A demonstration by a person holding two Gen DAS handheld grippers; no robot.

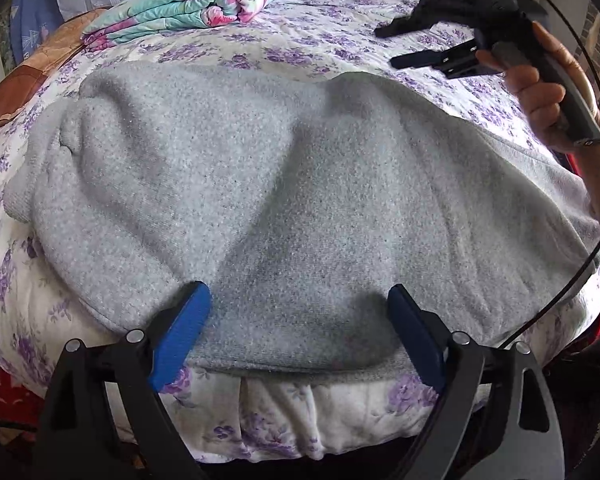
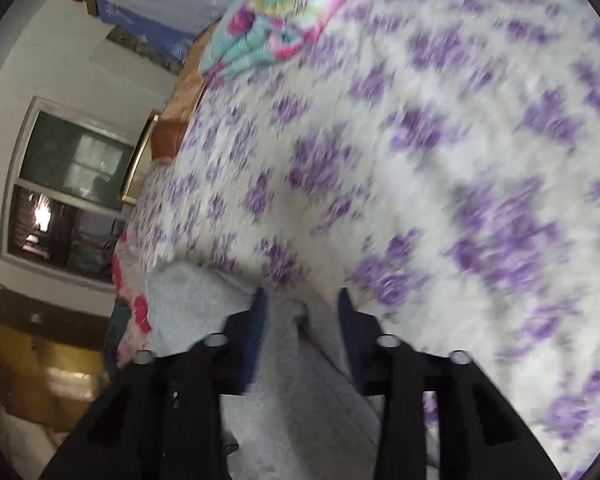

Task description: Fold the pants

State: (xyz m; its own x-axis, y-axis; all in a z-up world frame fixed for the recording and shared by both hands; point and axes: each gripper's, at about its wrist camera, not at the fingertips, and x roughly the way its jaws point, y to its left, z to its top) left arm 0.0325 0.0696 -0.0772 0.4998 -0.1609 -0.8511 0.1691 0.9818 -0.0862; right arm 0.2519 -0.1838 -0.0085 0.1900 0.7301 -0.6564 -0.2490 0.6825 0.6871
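Observation:
Grey fleece pants (image 1: 284, 208) lie spread and folded over on the purple-flowered bedspread (image 1: 332, 40). My left gripper (image 1: 300, 300) is open, its blue fingers (image 1: 180, 332) resting on the near edge of the pants, nothing between them. My right gripper (image 1: 396, 46) shows in the left wrist view, held in a hand above the far right of the pants, fingers apart and empty. In the blurred right wrist view the right gripper (image 2: 300, 300) is open over the grey pants (image 2: 284, 400), with fabric seen between and under the fingers.
A rolled floral quilt (image 1: 196, 4) lies at the far side of the bed, also in the right wrist view (image 2: 276, 16). The bed's front edge (image 1: 300, 412) is just below my left gripper. A window (image 2: 72, 188) and wall stand beyond the bed.

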